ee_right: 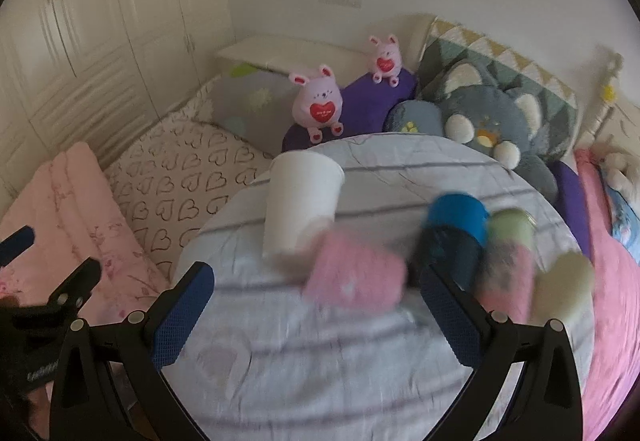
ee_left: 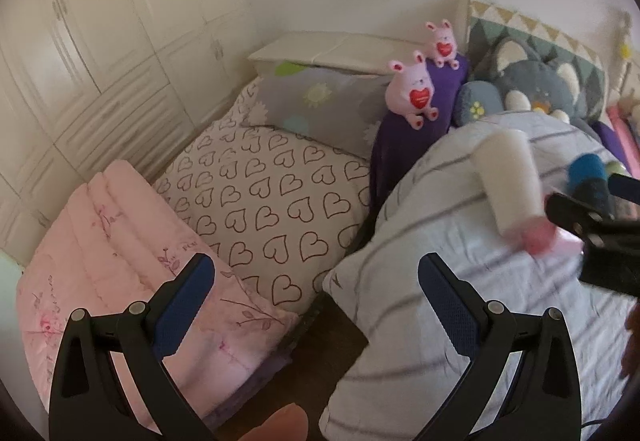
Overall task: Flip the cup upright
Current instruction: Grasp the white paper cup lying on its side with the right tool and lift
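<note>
White cup [ee_right: 302, 207] lying tilted on its side on striped cloth-covered surface [ee_right: 360, 361], rim facing up and toward pillows, base end touching blurred pink cup [ee_right: 356, 277]. Blue cup [ee_right: 456, 217] and more blurred cups lying to its right. Right tool [ee_right: 316, 311] hanging open just short of cups, gripping nothing. Left tool [ee_left: 316, 301] gaping open over gap between pink quilt [ee_left: 120, 261] and surface, holding nothing.
</note>
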`<state>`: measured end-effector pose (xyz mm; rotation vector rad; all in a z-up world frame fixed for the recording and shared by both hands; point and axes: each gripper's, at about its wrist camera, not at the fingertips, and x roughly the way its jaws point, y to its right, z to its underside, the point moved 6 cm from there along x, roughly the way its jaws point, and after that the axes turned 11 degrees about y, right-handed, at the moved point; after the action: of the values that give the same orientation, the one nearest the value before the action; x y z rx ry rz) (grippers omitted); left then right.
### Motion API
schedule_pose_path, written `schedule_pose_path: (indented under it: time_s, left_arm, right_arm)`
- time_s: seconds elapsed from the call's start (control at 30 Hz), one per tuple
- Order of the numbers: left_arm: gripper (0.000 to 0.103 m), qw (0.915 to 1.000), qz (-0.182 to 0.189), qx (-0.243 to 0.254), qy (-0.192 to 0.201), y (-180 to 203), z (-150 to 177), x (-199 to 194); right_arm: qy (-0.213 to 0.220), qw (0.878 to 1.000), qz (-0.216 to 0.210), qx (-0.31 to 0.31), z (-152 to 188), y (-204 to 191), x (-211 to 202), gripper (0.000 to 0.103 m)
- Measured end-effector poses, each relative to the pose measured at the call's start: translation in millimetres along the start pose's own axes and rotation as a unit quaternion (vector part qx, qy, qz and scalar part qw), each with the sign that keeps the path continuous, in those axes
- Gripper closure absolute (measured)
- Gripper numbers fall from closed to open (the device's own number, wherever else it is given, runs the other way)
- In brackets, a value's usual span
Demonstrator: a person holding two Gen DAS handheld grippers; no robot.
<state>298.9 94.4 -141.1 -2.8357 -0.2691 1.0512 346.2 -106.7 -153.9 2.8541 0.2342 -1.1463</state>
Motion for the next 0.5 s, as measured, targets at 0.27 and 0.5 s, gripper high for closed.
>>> schedule_pose_path:
  time_s: [0.27, 0.5]
  left_arm:
    - [0.0, 0.9995, 0.005, -0.013, -0.027, 4, 3, 38]
    - [0.0, 0.9989, 0.014, -0.015, -0.042, 8, 13, 43]
  right_arm:
    - [-0.082, 0.997, 0.003, 0.001, -7, 4, 82, 0.0]
    - [-0.113, 0.993, -0.025, -0.008, -1, -5, 105, 0.037]
